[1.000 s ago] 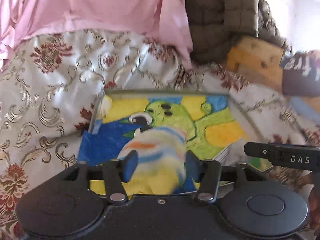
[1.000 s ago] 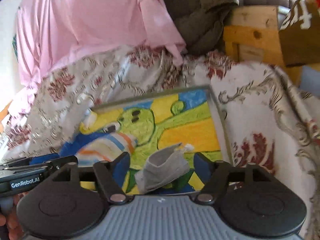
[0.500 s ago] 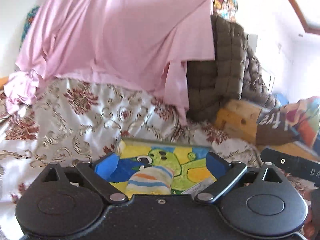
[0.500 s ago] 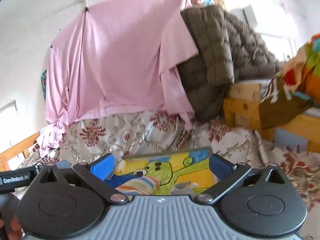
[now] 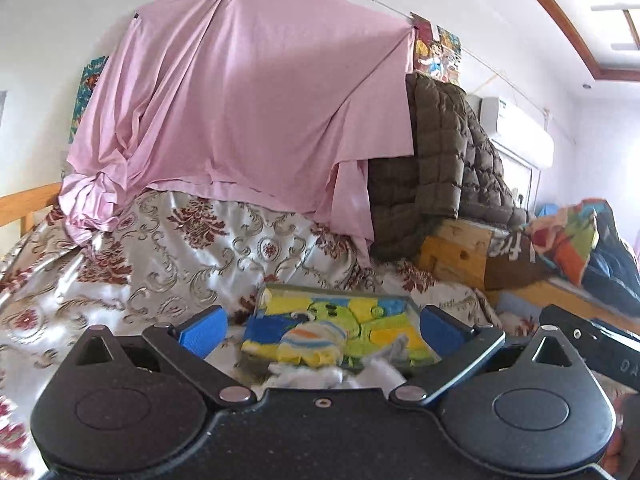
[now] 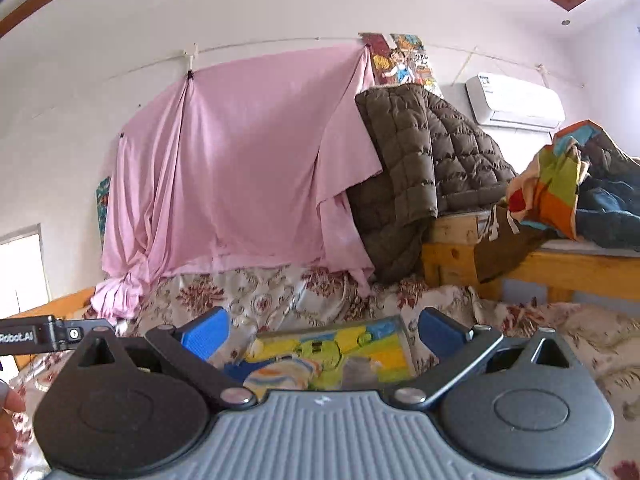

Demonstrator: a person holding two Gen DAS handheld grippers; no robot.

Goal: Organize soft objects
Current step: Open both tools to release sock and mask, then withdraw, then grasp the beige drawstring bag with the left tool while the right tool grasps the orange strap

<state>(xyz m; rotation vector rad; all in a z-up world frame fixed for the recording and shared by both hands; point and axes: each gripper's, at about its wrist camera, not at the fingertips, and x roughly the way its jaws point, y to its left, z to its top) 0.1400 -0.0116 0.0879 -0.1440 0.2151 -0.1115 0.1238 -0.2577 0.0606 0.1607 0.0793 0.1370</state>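
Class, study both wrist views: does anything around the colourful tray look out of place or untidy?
Mostly tidy: the striped sock and grey sock lie on the colourful tray. One oddity: whitish fabric sits bunched at the tray's near edge, seemingly not sorted. Both the left gripper and right gripper are open and empty.

a lived-in bedroom in a home: a floral bedspread point(image 5: 192, 256) is covering the bed, a pink sheet point(image 6: 240, 168) is hanging from a wall line, a quilted jacket point(image 6: 424, 168) is draping over a wooden bunk point(image 6: 456, 256), and an air conditioner point(image 6: 516, 100) is sitting high on the wall.
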